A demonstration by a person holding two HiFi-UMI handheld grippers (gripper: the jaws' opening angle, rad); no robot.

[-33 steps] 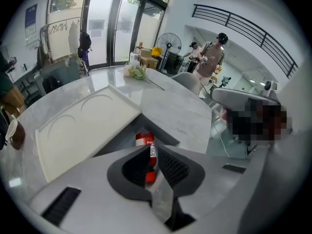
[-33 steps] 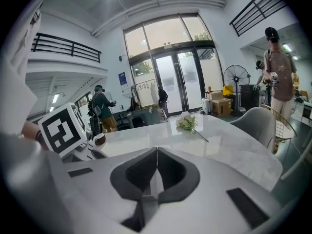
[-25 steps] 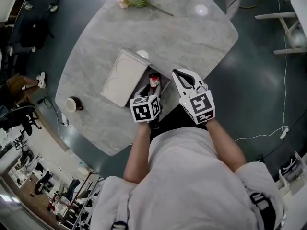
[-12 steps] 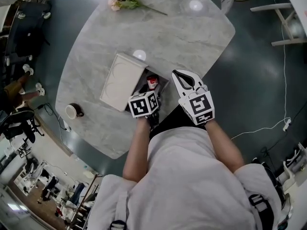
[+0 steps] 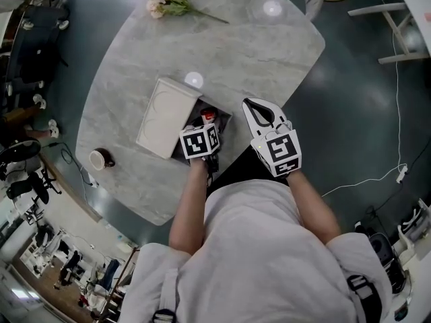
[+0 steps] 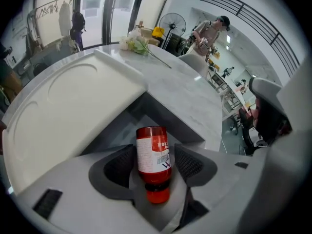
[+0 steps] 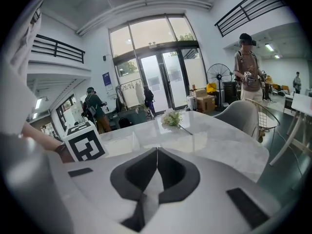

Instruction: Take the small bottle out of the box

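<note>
Grey-veined marble oval table (image 5: 269,52): it carries the box close to the edge nearest the person. A pull that drags the box rather than freeing the bottle could slide it toward that edge.

White flat lid (image 5: 165,110): it lies open on the box's left side, just beside the working gripper. A sideways swing on the way up could knock it.

Grey-walled open box (image 6: 187,118): its walls stand near the bottle on both sides. Spread jaws may catch a wall. The box looks light, so it may well rise or tip along with the bottle.

Left gripper (image 6: 155,164): it points steeply down into the box. Its jaws have just been opening and now stand wide and released, with the bottle between them. The dark ribbed pads (image 6: 187,162) flank the label without pressing. Closing off-centre would nudge the bottle aside instead of pinching it.

Right gripper (image 7: 156,155): it is clenched on nothing and hangs just right of the box. It does not brace the box, so nothing holds the box down.

Small red bottle with white label (image 6: 152,152): it is inside the box, cap end toward the gripper. Whether it lies flat or leans is unclear. Its round, smooth sides could roll or squirt out under an uneven squeeze.

Red screw cap (image 6: 158,193): it is narrower than the body. A pinch landing there would probably hold poorly and let the bottle swing.
</note>
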